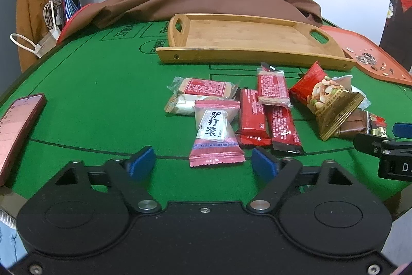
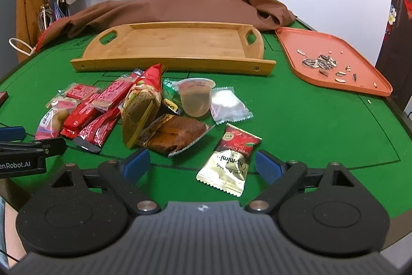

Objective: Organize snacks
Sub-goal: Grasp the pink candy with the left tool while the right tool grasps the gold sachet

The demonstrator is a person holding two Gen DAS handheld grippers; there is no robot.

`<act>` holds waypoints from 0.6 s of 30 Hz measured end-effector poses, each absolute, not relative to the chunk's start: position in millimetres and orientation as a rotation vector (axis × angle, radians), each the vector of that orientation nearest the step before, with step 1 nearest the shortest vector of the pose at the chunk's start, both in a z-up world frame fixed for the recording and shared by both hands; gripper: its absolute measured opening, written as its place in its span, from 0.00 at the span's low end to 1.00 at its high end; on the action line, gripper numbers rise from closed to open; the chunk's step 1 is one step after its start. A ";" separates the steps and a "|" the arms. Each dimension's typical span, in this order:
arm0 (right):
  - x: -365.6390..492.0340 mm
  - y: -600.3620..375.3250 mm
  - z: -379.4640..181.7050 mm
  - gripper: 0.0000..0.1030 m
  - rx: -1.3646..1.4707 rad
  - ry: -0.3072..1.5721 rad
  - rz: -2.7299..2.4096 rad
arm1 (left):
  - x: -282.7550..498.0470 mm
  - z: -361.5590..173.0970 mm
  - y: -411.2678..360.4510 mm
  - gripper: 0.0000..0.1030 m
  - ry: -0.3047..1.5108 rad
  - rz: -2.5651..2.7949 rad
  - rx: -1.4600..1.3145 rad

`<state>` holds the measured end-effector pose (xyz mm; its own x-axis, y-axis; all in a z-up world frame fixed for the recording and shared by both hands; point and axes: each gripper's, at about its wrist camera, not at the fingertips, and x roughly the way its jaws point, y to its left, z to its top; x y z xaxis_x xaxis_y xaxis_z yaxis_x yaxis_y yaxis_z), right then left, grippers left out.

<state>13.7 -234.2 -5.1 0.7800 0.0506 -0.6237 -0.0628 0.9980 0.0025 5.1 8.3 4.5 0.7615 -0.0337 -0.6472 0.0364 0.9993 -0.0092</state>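
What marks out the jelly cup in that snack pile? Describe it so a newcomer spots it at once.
Start from the wooden tray at the back of the green table; the snack pile lies just in front of it. At the pile's right side stands the jelly cup, beside a white sachet. It is the only rigid, translucent tub with a foil lid; everything around it is a flat wrapper.

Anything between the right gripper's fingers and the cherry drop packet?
Nothing. In the right wrist view the cherry drop packet lies between the open right gripper fingers, only bare green felt beside it.
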 end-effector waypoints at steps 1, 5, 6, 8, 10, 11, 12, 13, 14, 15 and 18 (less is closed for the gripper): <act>13.8 -234.4 -4.8 0.93 -0.018 0.673 0.062 | 4.0 5.1 8.3 0.71 0.703 -0.040 0.004; 13.5 -235.6 -5.3 0.92 -0.018 0.674 0.058 | 1.3 6.8 8.8 0.65 0.702 -0.057 -0.005; 13.1 -235.7 -5.4 0.92 -0.019 0.674 0.055 | 0.2 7.2 9.0 0.61 0.700 -0.057 -0.005; 12.2 -236.7 -5.4 0.91 -0.022 0.673 0.049 | -0.9 8.0 9.9 0.58 0.700 -0.059 -0.008; 11.1 -237.9 -5.2 0.90 -0.027 0.670 0.041 | -1.1 9.0 11.0 0.57 0.702 -0.062 -0.016; 10.6 -238.5 -5.2 0.90 -0.030 0.670 0.037 | -0.8 9.7 12.0 0.56 0.705 -0.063 -0.024; 9.7 -239.3 -5.3 0.89 -0.032 0.670 0.034 | -1.0 10.2 12.4 0.54 0.706 -0.067 -0.028; 9.6 -239.4 -5.5 0.89 -0.033 0.670 0.031 | -1.6 10.6 12.6 0.52 0.706 -0.072 -0.030; 8.7 -240.2 -5.6 0.88 -0.034 0.669 0.029 | -2.0 10.7 12.6 0.51 0.706 -0.075 -0.030; 8.4 -240.5 -5.9 0.88 -0.036 0.669 0.027 | -2.4 10.8 12.2 0.48 0.705 -0.080 -0.028; 8.0 -242.5 -6.7 0.86 -0.029 0.672 0.019 | -4.0 10.8 10.2 0.42 0.701 -0.092 -0.019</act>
<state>8.0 -242.5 -6.7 0.7824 0.0079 -0.6227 -0.0269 0.9994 -0.0212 -4.0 10.2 10.8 0.7604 -0.0907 -0.6431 0.0778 0.9958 -0.0484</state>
